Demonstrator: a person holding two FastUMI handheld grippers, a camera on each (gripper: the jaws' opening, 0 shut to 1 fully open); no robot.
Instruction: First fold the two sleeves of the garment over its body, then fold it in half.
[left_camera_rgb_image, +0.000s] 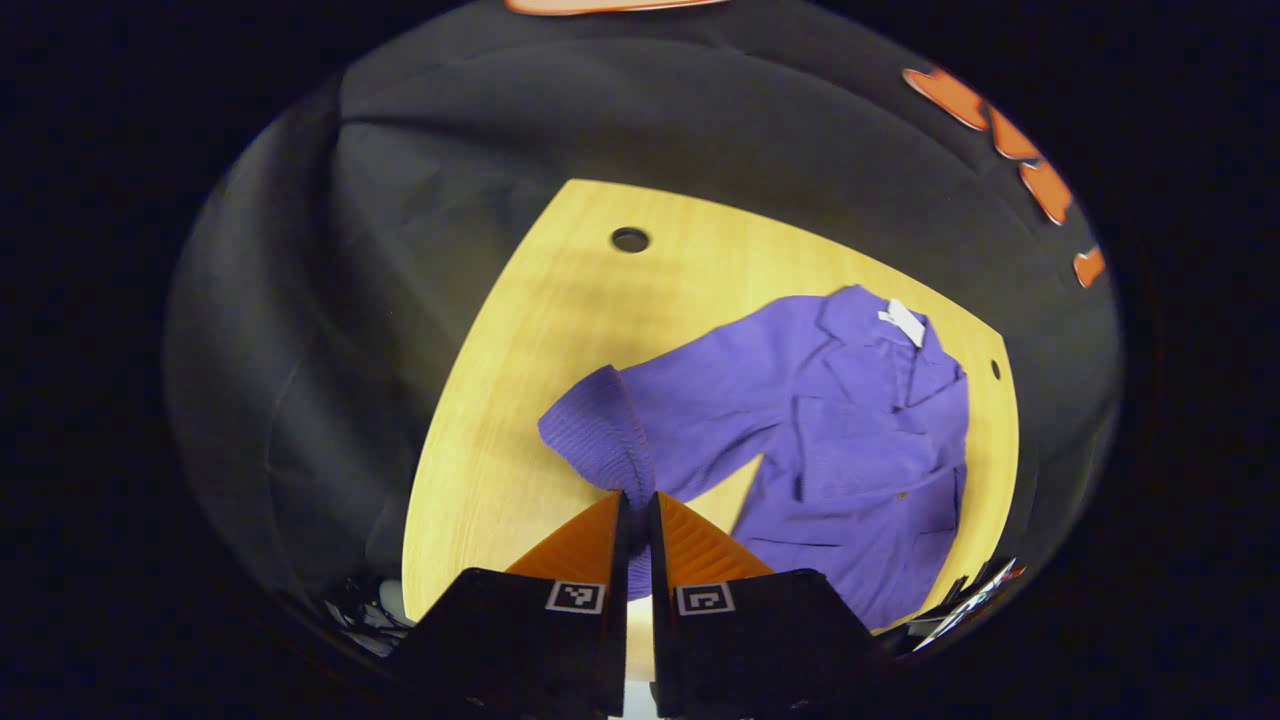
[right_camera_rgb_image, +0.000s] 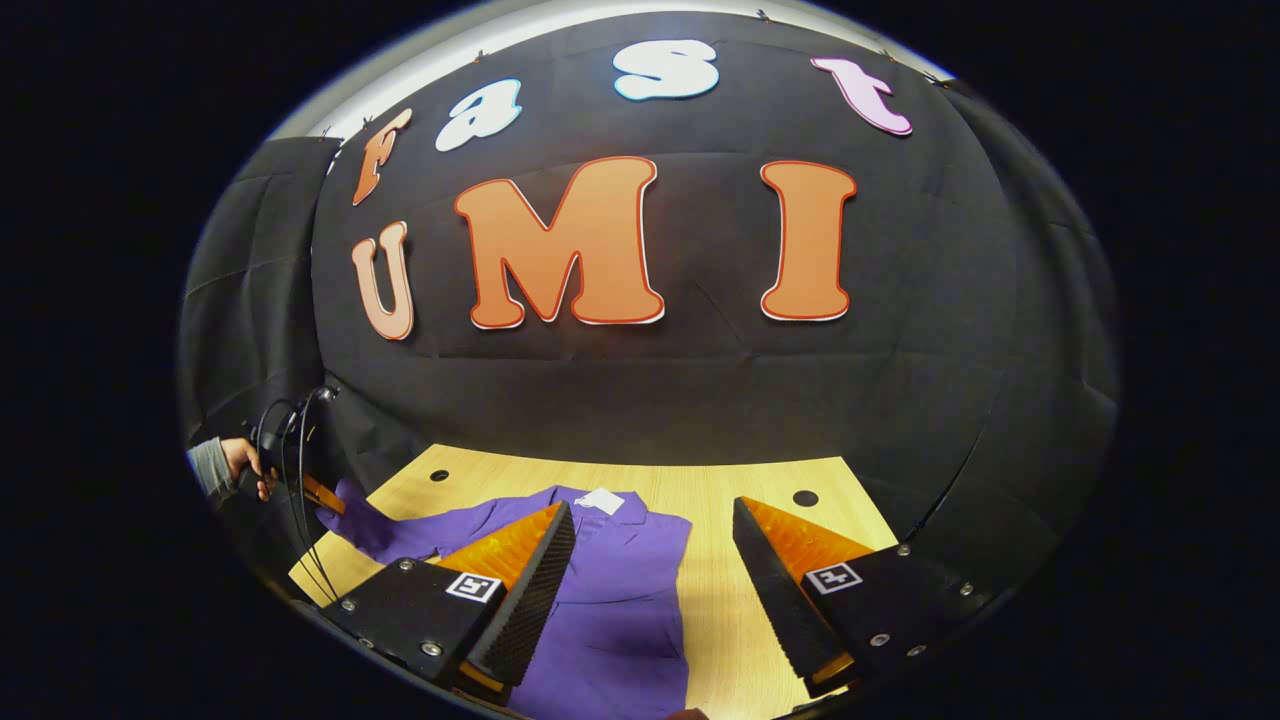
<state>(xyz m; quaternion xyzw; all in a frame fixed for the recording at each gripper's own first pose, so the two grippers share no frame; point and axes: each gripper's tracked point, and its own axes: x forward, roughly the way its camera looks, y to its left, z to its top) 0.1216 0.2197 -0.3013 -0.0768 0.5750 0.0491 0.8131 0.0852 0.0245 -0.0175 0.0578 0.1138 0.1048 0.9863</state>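
A purple jacket (left_camera_rgb_image: 860, 470) lies spread on the wooden table (left_camera_rgb_image: 520, 340), collar and white label (left_camera_rgb_image: 905, 320) at the far side. My left gripper (left_camera_rgb_image: 638, 496) is shut on its ribbed sleeve cuff (left_camera_rgb_image: 600, 425), which is lifted off the table. In the right gripper view the jacket (right_camera_rgb_image: 620, 610) lies below my open right gripper (right_camera_rgb_image: 652, 506), whose fingers hover above the body with nothing between them. At the far left a hand (right_camera_rgb_image: 235, 460) holds the left gripper (right_camera_rgb_image: 322, 493), which has the sleeve (right_camera_rgb_image: 355, 520) raised.
Two round holes (left_camera_rgb_image: 630, 240) (left_camera_rgb_image: 995, 368) pierce the tabletop near its far edge. Bare wood lies left of the jacket and to its right (right_camera_rgb_image: 720, 600). Black cables (right_camera_rgb_image: 295, 480) hang by the left gripper. Black cloth walls surround the table.
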